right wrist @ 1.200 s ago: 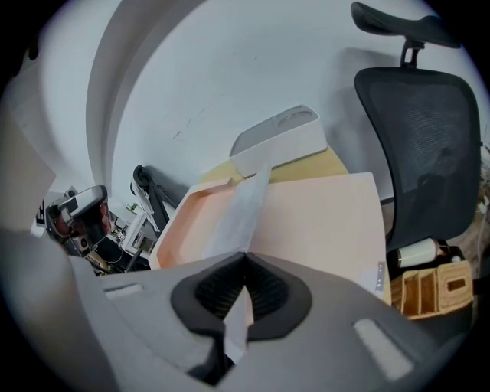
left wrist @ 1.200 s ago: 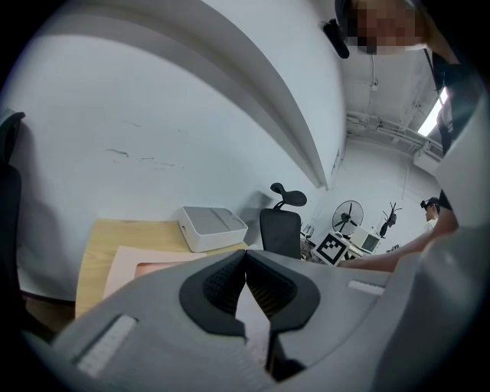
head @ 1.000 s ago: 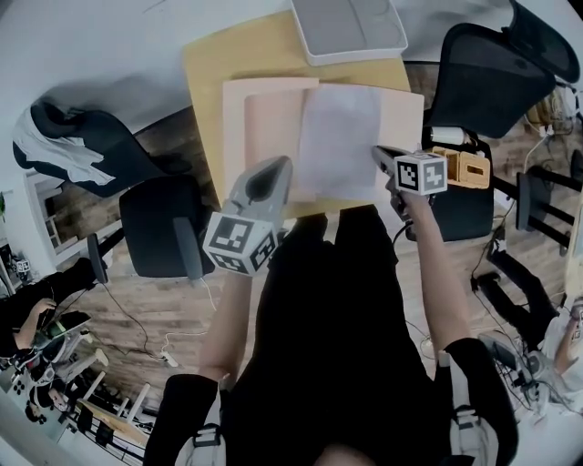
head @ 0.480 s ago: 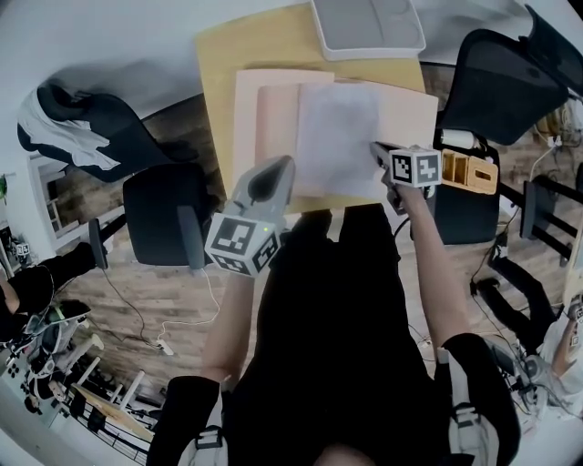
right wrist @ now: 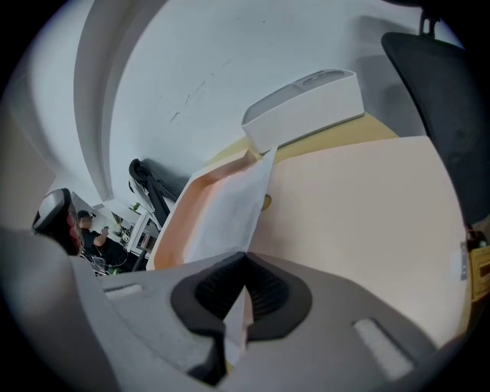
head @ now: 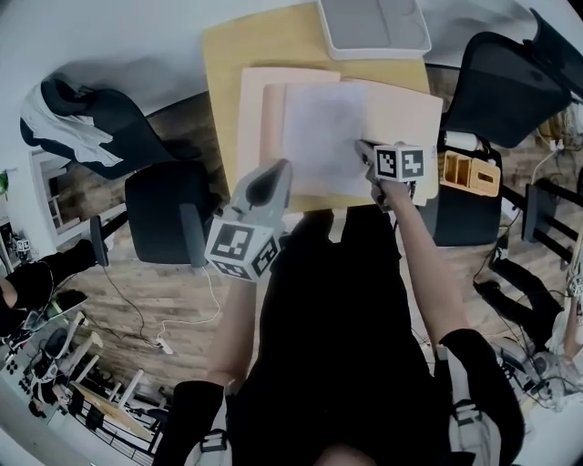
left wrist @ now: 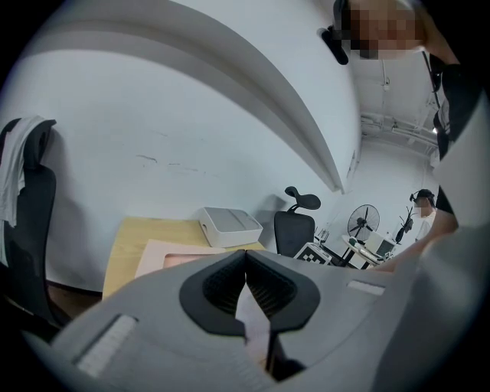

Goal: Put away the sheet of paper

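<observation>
White sheet of paper (right wrist: 230,203) clamped in right fingers (right wrist: 205,295) over pink folder (head: 410,114) pinched by left fingers (left wrist: 220,287), tray (head: 373,23) beyond.

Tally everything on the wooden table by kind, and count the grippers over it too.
pink folder: 1
sheet of paper: 1
white box: 1
grippers: 2, the left gripper and the right gripper
Total: 5

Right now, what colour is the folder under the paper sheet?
The folder is pale pink; head view.
</observation>
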`<action>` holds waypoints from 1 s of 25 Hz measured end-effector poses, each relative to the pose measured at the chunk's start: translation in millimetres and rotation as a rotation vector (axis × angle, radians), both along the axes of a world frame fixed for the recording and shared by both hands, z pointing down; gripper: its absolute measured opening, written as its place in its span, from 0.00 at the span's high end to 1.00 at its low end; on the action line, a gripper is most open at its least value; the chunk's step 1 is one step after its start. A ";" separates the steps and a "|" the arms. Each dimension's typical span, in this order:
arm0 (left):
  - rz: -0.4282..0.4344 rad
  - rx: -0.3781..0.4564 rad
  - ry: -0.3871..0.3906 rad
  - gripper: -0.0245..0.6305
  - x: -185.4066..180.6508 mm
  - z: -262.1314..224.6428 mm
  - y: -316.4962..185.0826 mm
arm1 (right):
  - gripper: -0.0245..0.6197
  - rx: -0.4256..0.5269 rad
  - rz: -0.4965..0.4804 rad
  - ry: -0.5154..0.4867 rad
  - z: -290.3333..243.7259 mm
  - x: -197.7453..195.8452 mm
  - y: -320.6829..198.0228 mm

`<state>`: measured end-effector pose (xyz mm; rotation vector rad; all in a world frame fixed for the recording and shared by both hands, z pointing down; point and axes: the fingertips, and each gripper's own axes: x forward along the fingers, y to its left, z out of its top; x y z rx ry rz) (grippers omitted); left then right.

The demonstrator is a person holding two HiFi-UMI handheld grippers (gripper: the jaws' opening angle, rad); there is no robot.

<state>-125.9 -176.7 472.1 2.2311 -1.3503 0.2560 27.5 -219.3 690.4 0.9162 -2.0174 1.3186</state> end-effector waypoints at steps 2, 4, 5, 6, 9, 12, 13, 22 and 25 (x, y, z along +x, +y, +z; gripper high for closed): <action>-0.007 0.000 0.001 0.95 -1.2 -0.5 1.7 | 0.96 0.000 -0.001 0.001 1.4 -8.0 3.8; -0.009 0.002 0.002 0.95 -1.3 -0.9 3.6 | 0.96 -0.002 0.002 -0.004 3.3 -15.0 6.3; -0.009 0.004 0.001 0.95 -1.2 -0.9 4.8 | 0.96 -0.002 0.004 -0.009 3.9 -18.4 6.9; -0.009 0.004 0.001 0.95 -1.0 -1.0 6.1 | 0.96 -0.001 0.004 -0.012 4.5 -21.6 7.1; -0.010 0.008 -0.001 0.95 -0.2 -2.6 9.0 | 0.96 0.006 -0.007 -0.011 5.7 -29.5 6.2; -0.011 0.013 -0.002 0.95 0.4 -5.3 11.4 | 0.96 0.010 -0.007 -0.014 7.7 -36.3 3.2; -0.012 0.014 -0.003 0.95 0.5 -5.9 12.5 | 0.96 0.008 -0.005 -0.016 8.6 -38.5 2.3; -0.021 0.007 -0.012 0.95 -2.5 -6.3 23.2 | 0.96 -0.011 0.014 -0.063 15.6 -62.8 -4.4; -0.020 0.005 -0.015 0.95 -5.4 -5.7 24.5 | 0.96 -0.020 0.012 -0.069 18.3 -70.7 -2.5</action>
